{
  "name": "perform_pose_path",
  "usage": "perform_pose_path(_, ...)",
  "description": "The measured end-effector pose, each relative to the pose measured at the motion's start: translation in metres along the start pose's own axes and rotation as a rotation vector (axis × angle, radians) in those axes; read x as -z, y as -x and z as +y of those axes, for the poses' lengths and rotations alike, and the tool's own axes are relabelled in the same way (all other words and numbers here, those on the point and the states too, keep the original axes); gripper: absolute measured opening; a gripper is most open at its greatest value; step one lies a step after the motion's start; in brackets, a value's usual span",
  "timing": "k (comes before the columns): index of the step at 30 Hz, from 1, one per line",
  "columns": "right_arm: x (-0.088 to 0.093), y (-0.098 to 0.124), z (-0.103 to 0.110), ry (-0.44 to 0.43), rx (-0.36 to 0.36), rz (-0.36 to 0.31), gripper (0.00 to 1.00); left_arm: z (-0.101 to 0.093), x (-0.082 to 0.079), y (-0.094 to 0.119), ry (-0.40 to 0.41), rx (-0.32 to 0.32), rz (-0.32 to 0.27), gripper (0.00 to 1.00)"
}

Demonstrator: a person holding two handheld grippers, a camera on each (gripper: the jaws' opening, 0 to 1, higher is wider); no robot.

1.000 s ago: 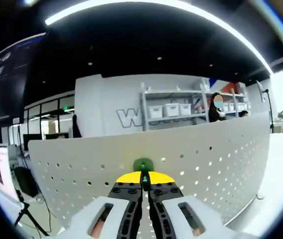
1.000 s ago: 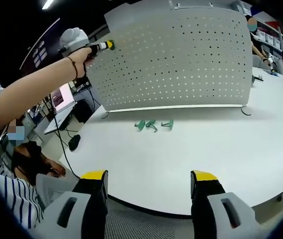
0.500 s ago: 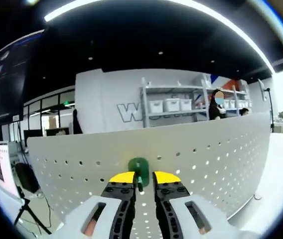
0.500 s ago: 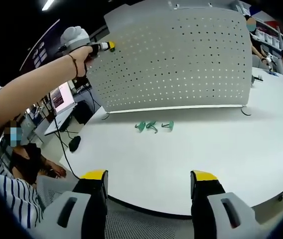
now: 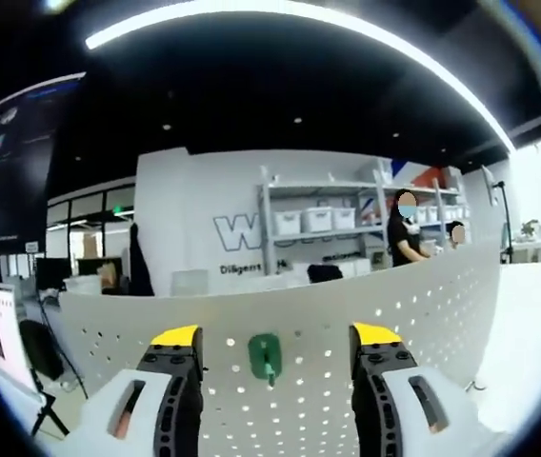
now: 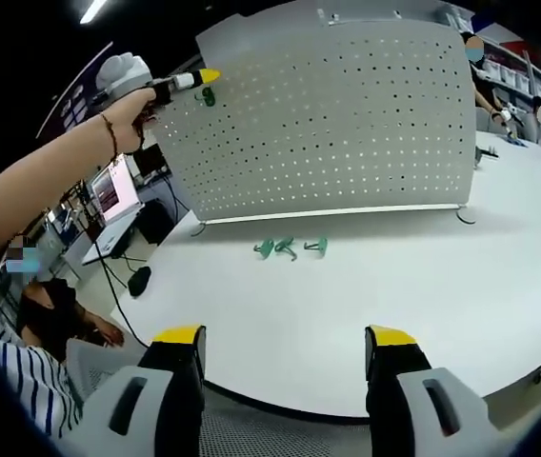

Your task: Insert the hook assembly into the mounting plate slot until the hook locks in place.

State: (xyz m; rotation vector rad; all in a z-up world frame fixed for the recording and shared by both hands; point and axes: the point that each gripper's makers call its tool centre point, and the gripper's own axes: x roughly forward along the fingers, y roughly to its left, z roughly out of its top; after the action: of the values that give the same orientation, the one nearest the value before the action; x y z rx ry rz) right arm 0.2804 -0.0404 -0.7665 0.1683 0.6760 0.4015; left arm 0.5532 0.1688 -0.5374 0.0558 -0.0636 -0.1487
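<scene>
One pegboard [image 6: 347,114] stands on one table [image 6: 423,286]. Four green hooks in total: one hook [image 5: 265,354] hangs on the pegboard near its top edge, and three loose hooks [image 6: 290,248] lie in a row on the table just in front of the pegboard's base. Two grippers: the left gripper [image 5: 275,343] and the right gripper [image 6: 285,347].

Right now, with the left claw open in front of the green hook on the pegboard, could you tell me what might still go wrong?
1. The green hook hangs near the top corner of the pegboard, free of the open left claw. Whether it is locked cannot be told, so it might drop out.
2. Three spare hooks lie close together on the white table, so picking one up could knock its neighbours.
3. The pegboard stands on small feet; a hard push high up might tip it.
</scene>
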Motion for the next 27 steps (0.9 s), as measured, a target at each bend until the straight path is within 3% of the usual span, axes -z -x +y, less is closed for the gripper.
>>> perform_pose_path(1,0.000,0.000,0.000,0.002,-0.001,-0.002,0.65,-0.007,0.000,0.003,0.033,0.057,0.003,0.64)
perform_pose_path(2,-0.001,0.000,0.002,0.006,-0.005,-0.003,0.65,-0.008,0.000,0.006,0.048,0.073,0.005,0.66)
perform_pose_path(8,-0.003,-0.002,0.002,0.029,-0.017,-0.005,0.65,-0.002,-0.003,0.030,0.038,0.115,0.051,0.77)
perform_pose_path(11,-0.007,-0.003,-0.001,0.033,-0.015,-0.013,0.65,0.000,0.006,0.044,0.071,0.132,0.103,0.79)
perform_pose_path(14,-0.010,-0.003,-0.002,0.038,-0.014,-0.021,0.65,-0.002,0.022,0.061,0.116,0.167,0.184,0.78)
perform_pose_path(19,-0.011,-0.004,-0.003,0.052,-0.017,-0.016,0.65,-0.005,0.056,0.089,0.122,0.206,0.318,0.82)
perform_pose_path(22,-0.011,-0.004,-0.004,0.054,-0.019,-0.012,0.65,-0.007,0.074,0.106,0.227,0.225,0.380,0.86)
perform_pose_path(25,-0.011,-0.003,-0.003,0.058,-0.020,-0.011,0.65,-0.003,0.089,0.118,0.227,0.230,0.426,0.87)
perform_pose_path(27,-0.011,-0.003,-0.001,0.065,-0.025,-0.006,0.65,-0.004,0.103,0.131,0.223,0.241,0.491,0.88)
